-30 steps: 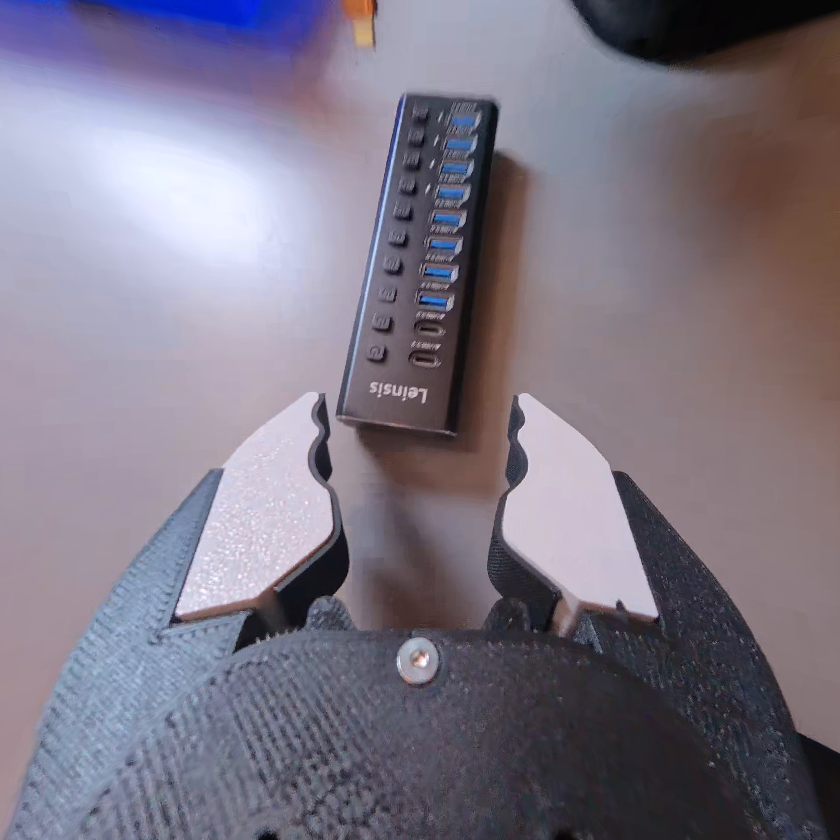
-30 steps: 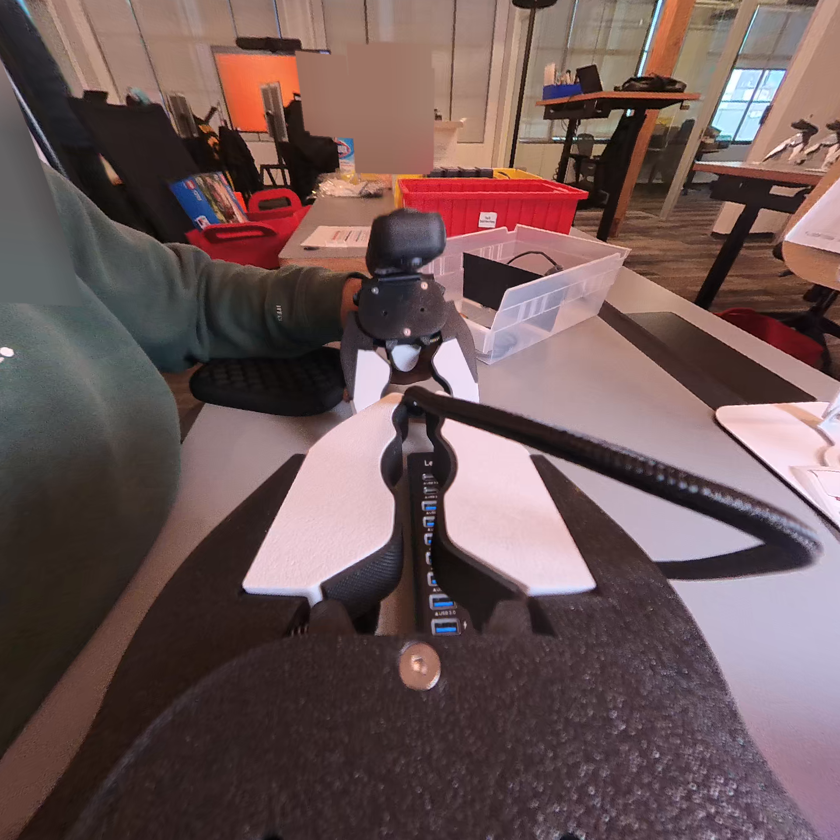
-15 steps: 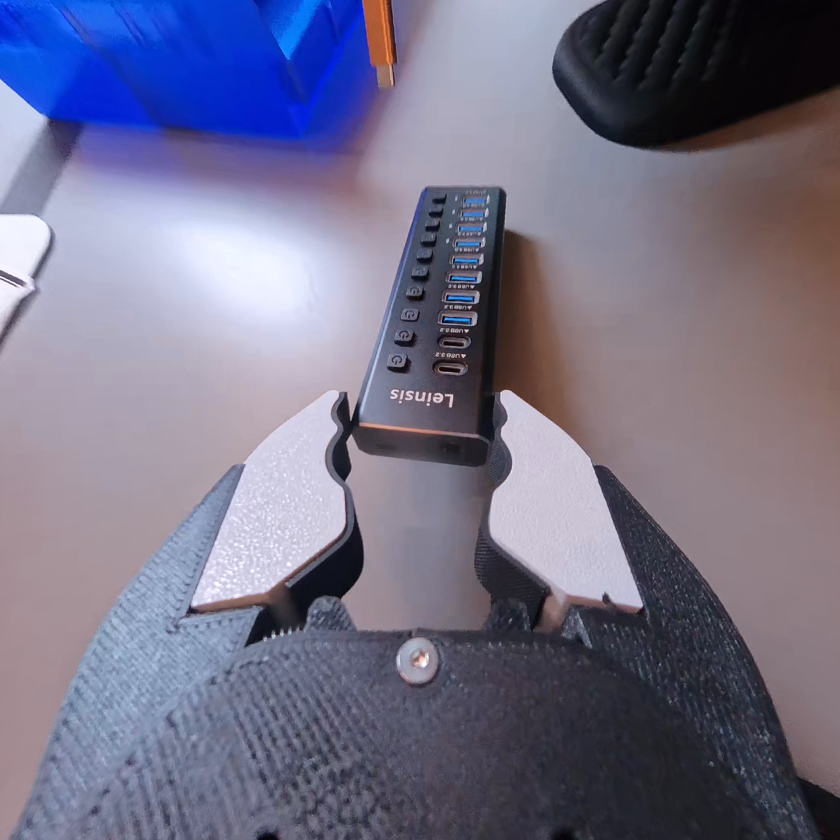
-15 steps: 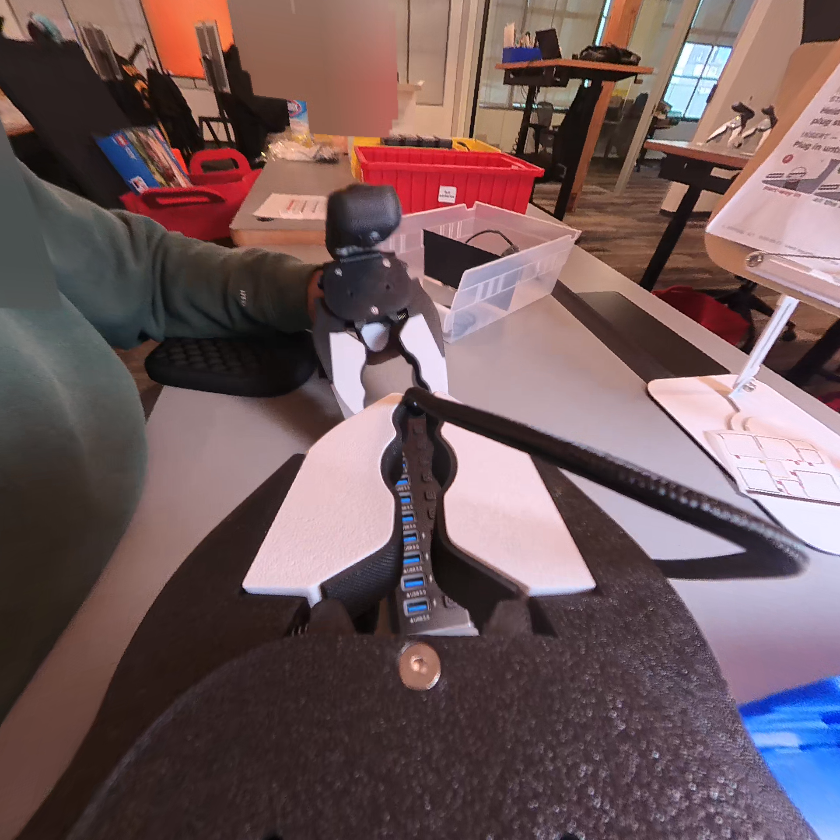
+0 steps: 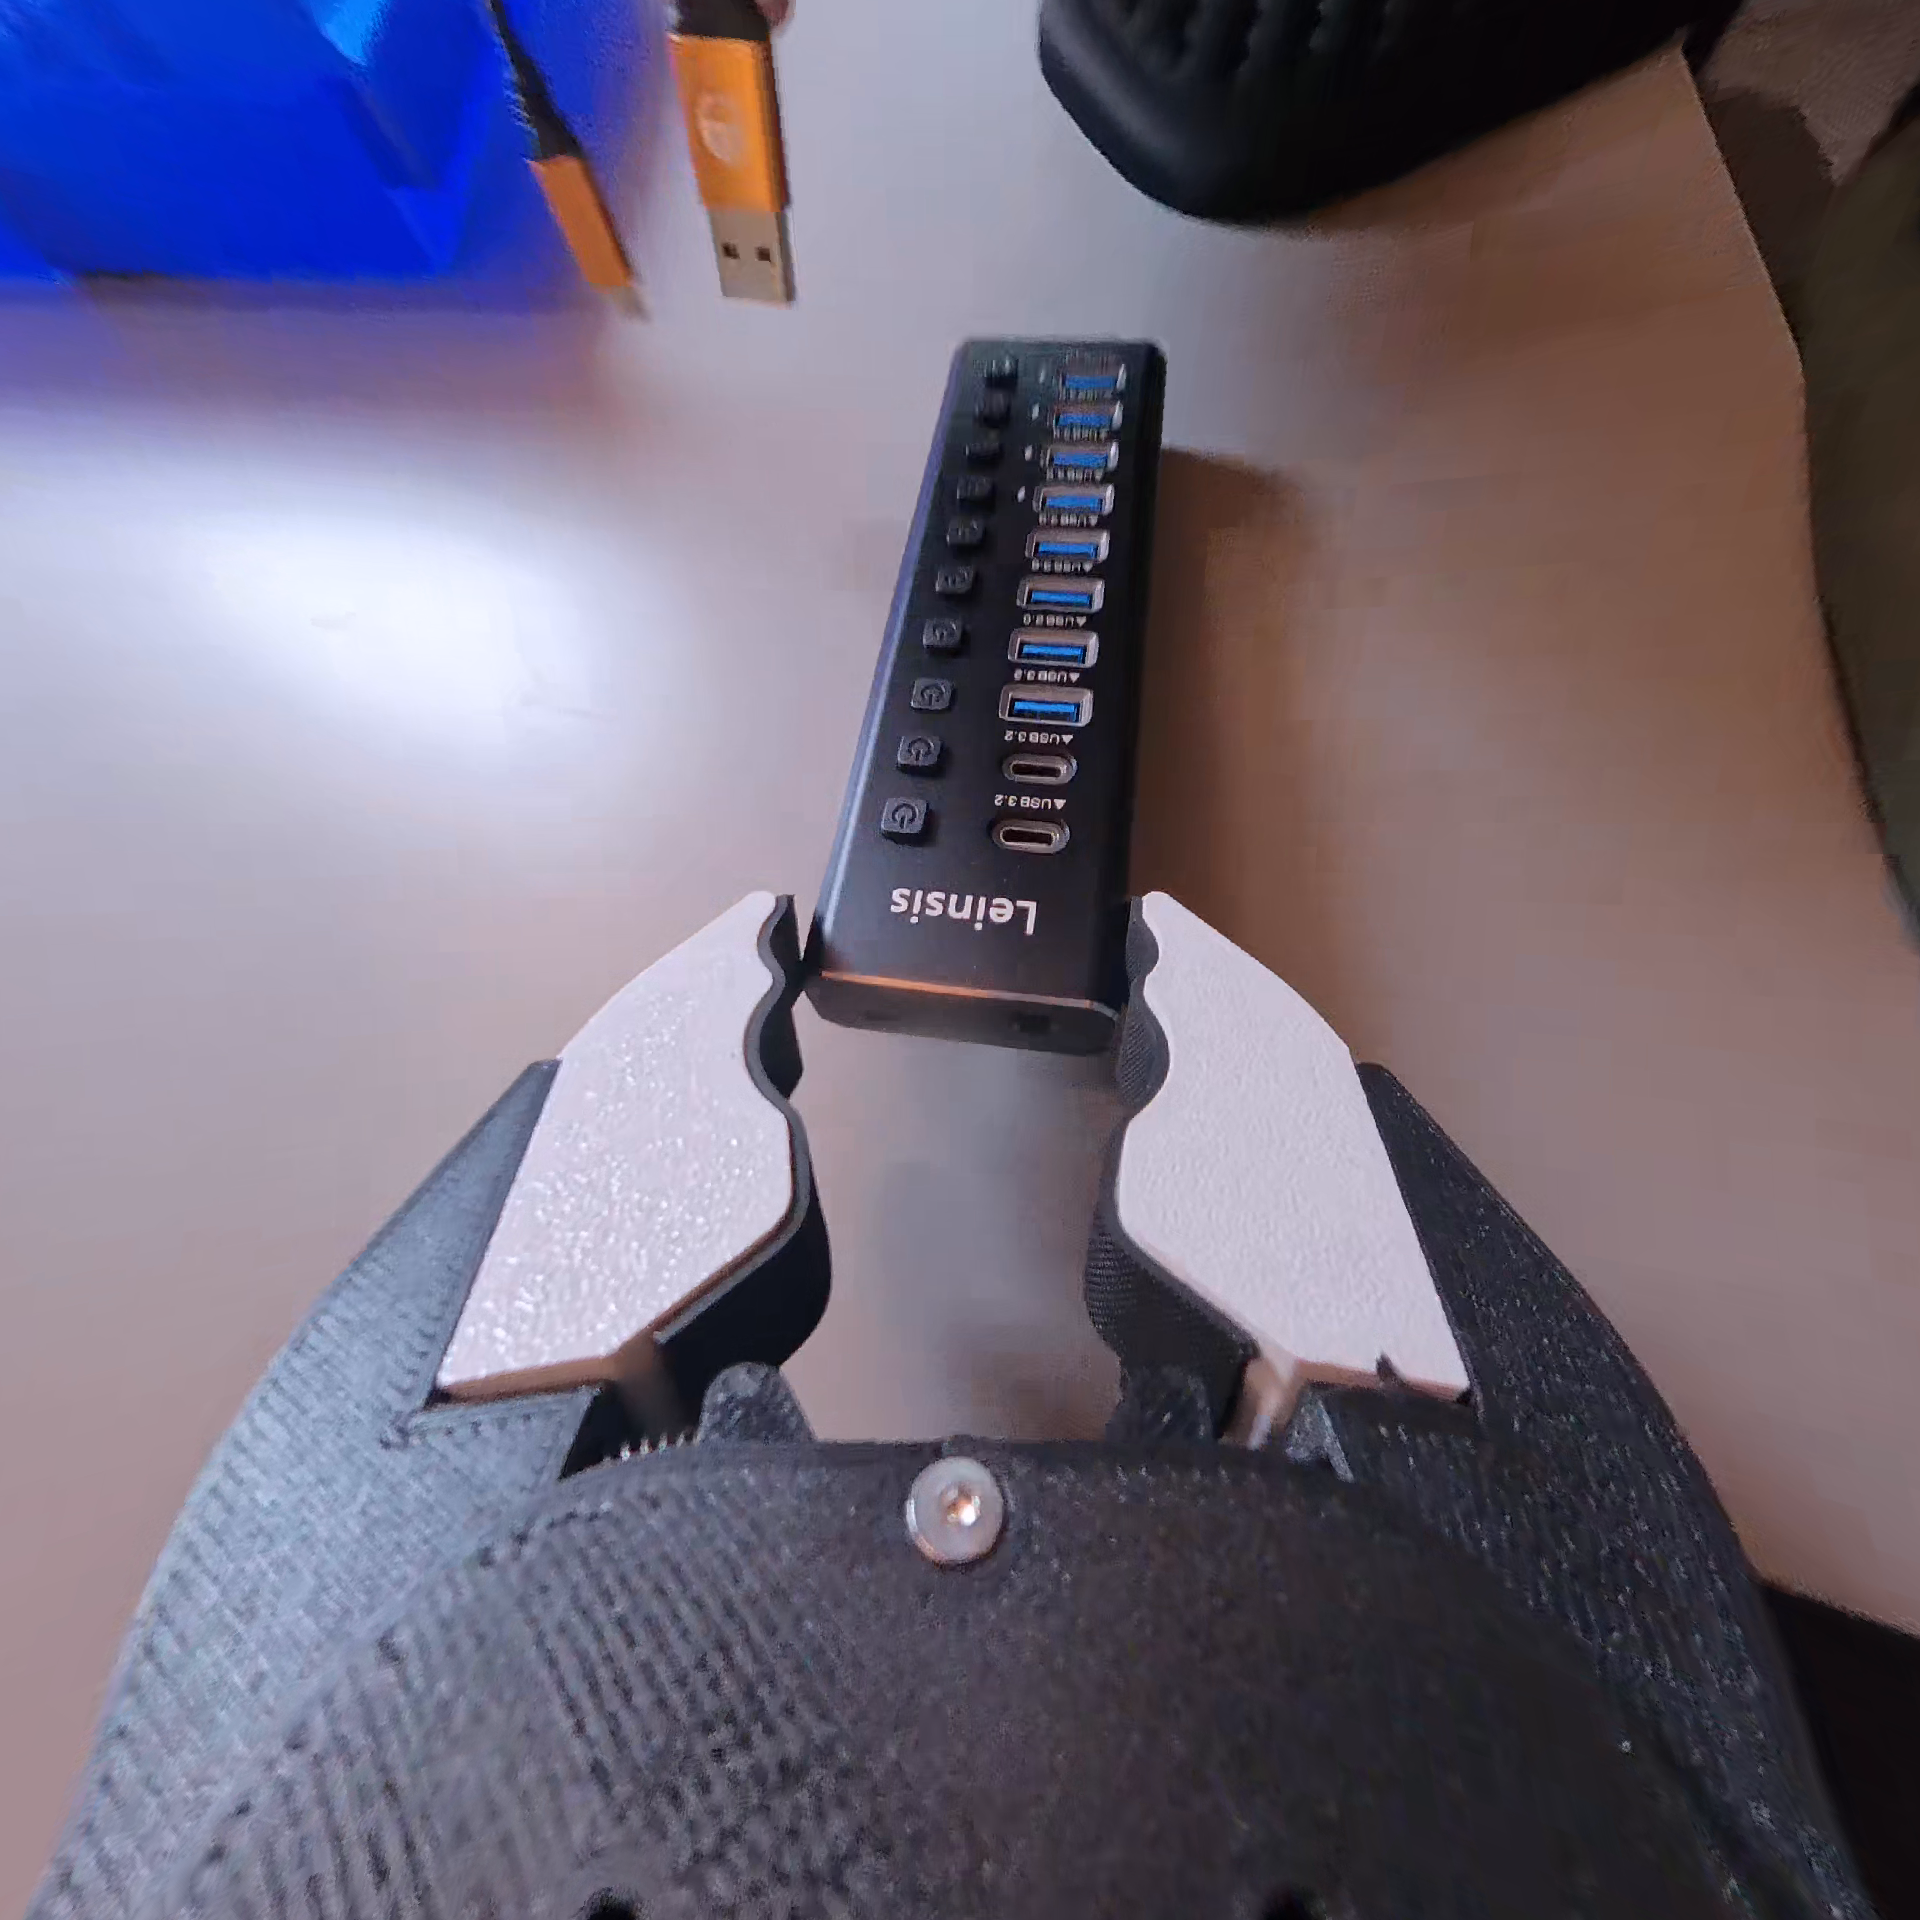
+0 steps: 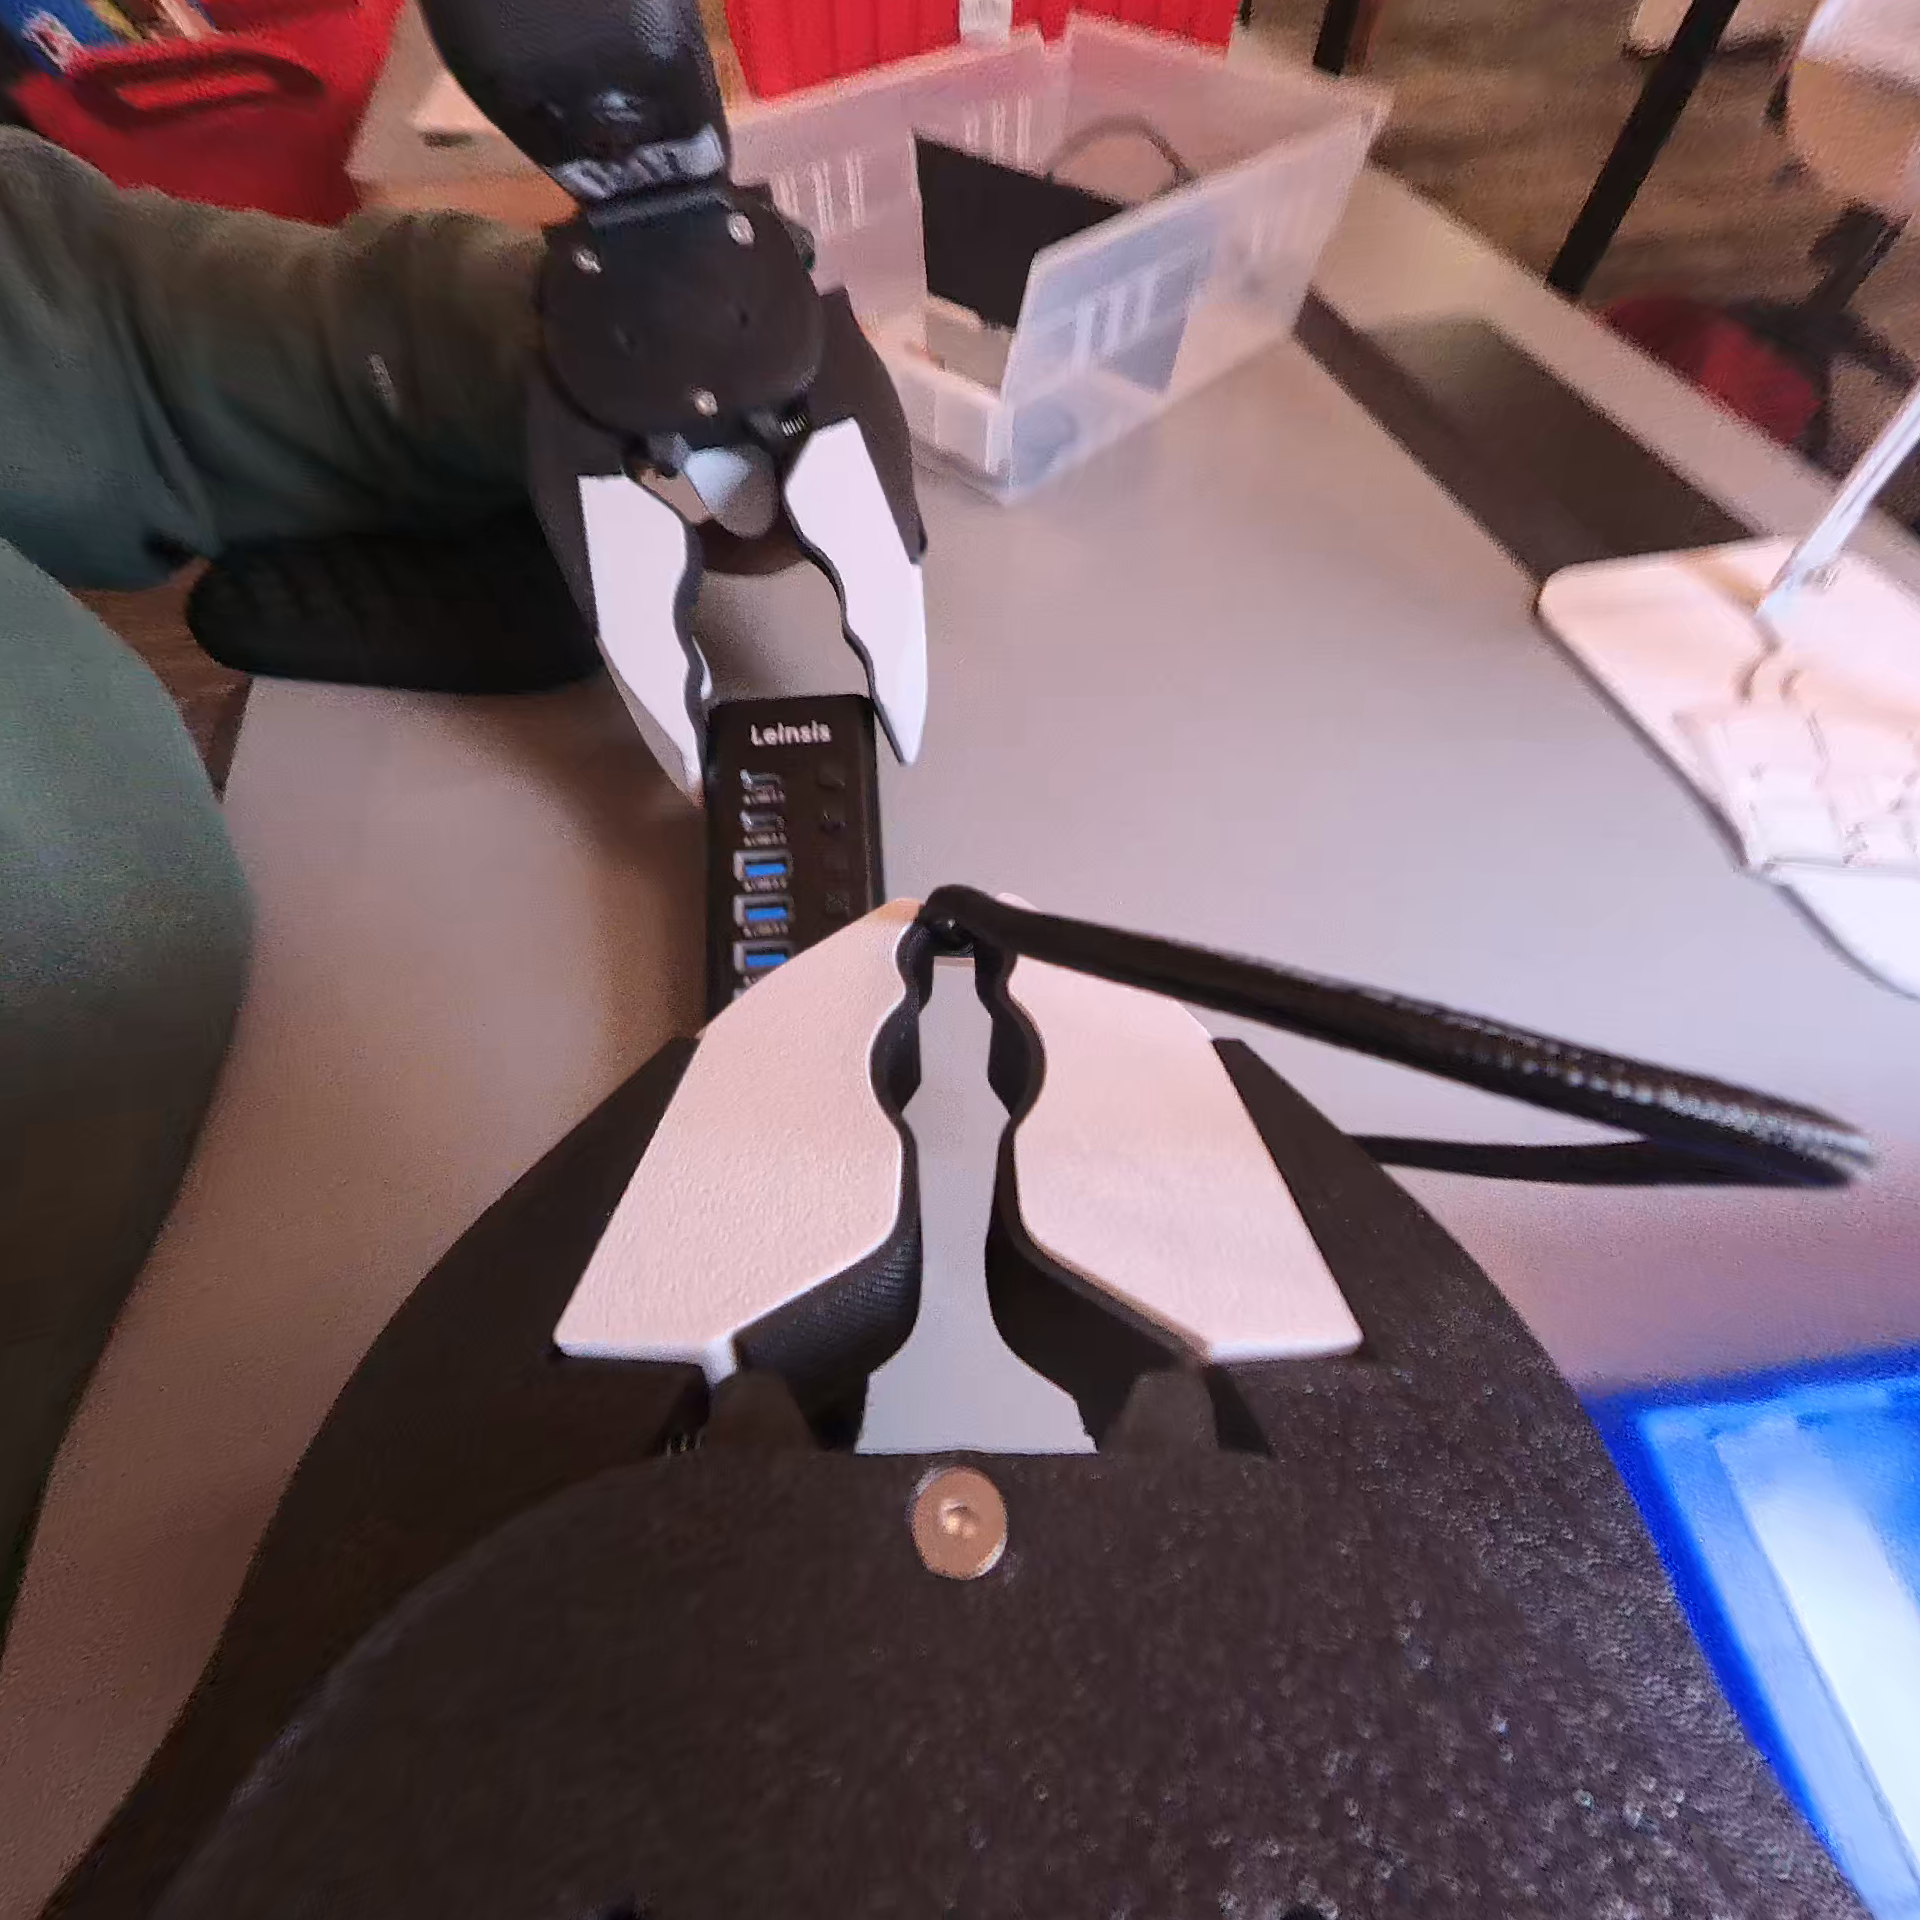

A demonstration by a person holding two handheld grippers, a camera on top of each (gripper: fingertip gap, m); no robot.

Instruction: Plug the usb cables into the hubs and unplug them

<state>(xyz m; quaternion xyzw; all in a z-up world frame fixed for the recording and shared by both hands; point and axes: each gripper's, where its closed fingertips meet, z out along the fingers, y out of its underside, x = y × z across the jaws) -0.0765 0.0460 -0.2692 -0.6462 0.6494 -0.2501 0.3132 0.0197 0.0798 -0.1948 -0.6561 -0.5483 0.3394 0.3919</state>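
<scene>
Hub, one only: a long black bar lying flat on a pale grey table. Along its top face run eight blue rectangular ports in a single row, then two small oval ports, with a row of ten small round buttons beside them.

Left gripper has its two white fingers spread about as wide as the bar and set against both sides of the bar's near end, one fingertip on each side. Seen from the right wrist view, the same gripper comes down at the hub from the far end, on a green sleeve.

Right gripper has its fingers drawn nearly together, pinching one black braided cable at the tips. The cable loops out to the right. The plug end is hidden beneath the fingers.

Two more plugs with orange shells hang beyond the hub's far end, just beside one blue bin.

One black padded rest lies at the table's edge, beyond the hub and toward the person. One clear plastic bin and one white stand base sit well apart from the hub. Bare tabletop lies on both long sides of the bar.
</scene>
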